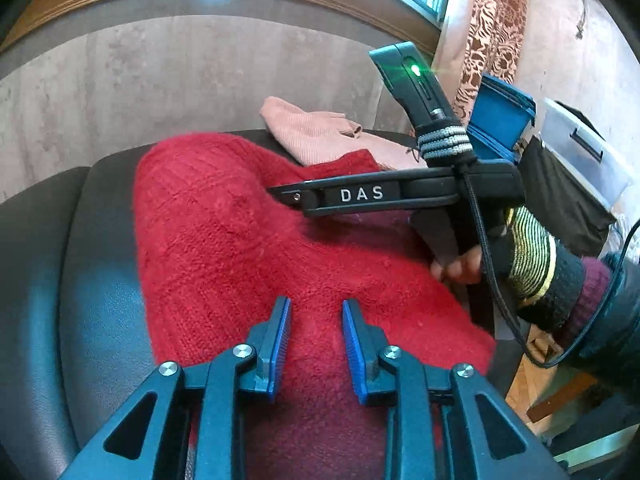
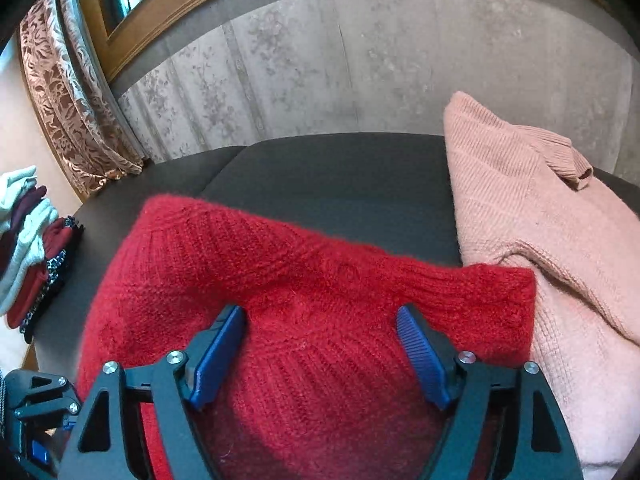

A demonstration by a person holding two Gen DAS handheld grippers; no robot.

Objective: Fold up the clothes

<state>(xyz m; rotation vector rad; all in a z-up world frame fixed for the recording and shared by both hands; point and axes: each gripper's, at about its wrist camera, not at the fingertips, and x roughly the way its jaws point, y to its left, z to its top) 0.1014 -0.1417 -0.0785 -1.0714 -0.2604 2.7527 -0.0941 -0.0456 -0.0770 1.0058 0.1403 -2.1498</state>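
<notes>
I have the red sweater [image 2: 304, 280] lying bunched on the dark seat [image 2: 320, 176], its cuff touching the pink sweater [image 2: 540, 240] beside it. My left tongs [image 1: 316, 328] stand narrow and empty; my right tongs [image 2: 320, 344] stand wide, gripping nothing (both hover over the knit). Next, I judge: pinch only one layer at an edge, lift evenly, and keep clear of the pink one.

A lived-in home: a dark leather seat [image 2: 332, 176] against patterned grey wallpaper [image 2: 304, 64], a lace curtain [image 2: 60, 92] beside a wood-framed window [image 2: 132, 12], and folded clothes stacked [image 2: 32, 248] at the side.
</notes>
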